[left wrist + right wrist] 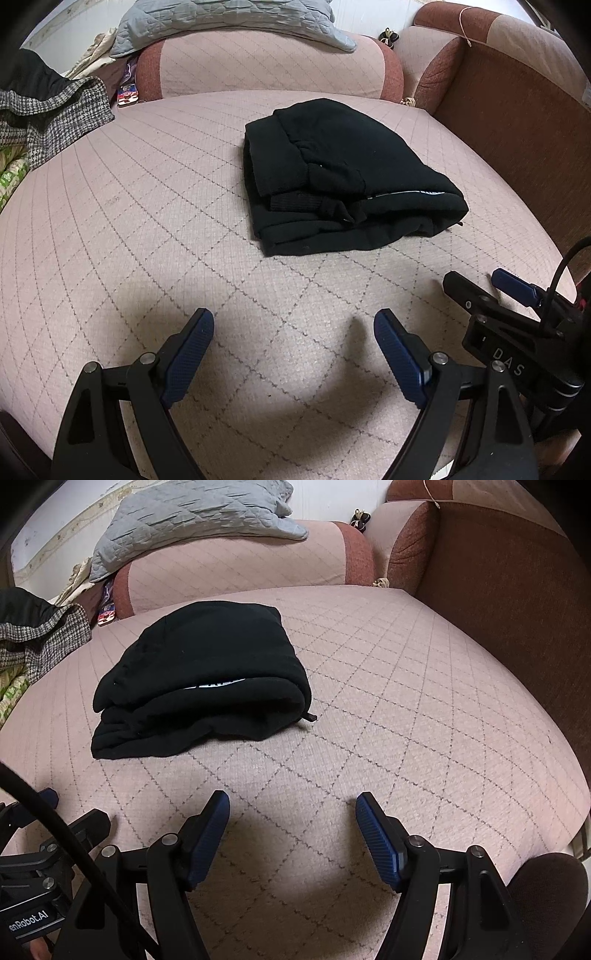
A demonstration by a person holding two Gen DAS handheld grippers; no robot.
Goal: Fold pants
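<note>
Your left gripper (293, 325) and right gripper (291, 806) hung with jaws spread, gripping nothing. The folded black fleece pants (343, 173) lay at twelve o'clock on the pink quilted sofa seat (147, 221).

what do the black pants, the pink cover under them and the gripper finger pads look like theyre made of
Black pants: soft, thick matte knit, probably fleece or jersey; the folds are plump and there is a ribbed band.
Pink cover: quilted woven fabric, matte, with stitched diamond lines.
Finger pads: blue and finely ribbed, likely rubber or soft plastic, on black hard-plastic-looking arms with metal pins.
</note>
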